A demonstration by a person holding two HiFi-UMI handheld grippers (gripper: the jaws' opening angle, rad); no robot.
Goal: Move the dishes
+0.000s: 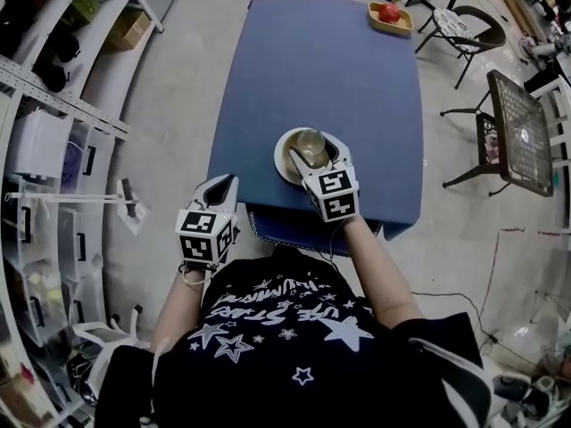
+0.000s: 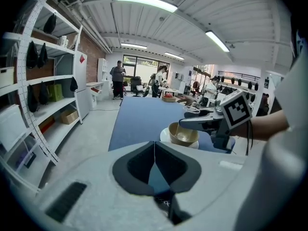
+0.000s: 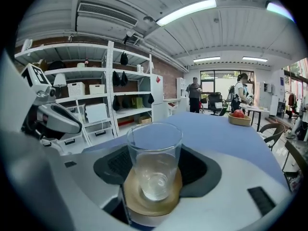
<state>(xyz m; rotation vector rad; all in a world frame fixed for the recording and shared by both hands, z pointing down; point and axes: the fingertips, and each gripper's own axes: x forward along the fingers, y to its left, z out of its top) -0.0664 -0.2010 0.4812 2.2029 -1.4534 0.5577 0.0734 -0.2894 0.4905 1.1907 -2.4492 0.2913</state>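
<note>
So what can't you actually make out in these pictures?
- Whether the right fingers press the glass: in the right gripper view the glass covers their inner edges; in the head view the marker cube blocks them.
- Kind of red fruit in the far bowl: head view, too small.
- Far standing person: left gripper view, too small for detail.

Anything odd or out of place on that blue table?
Only the stacking: a clear glass stands upright inside a tan bowl on a white plate, between the right gripper's jaws. Nothing looks spilled or broken.
</note>
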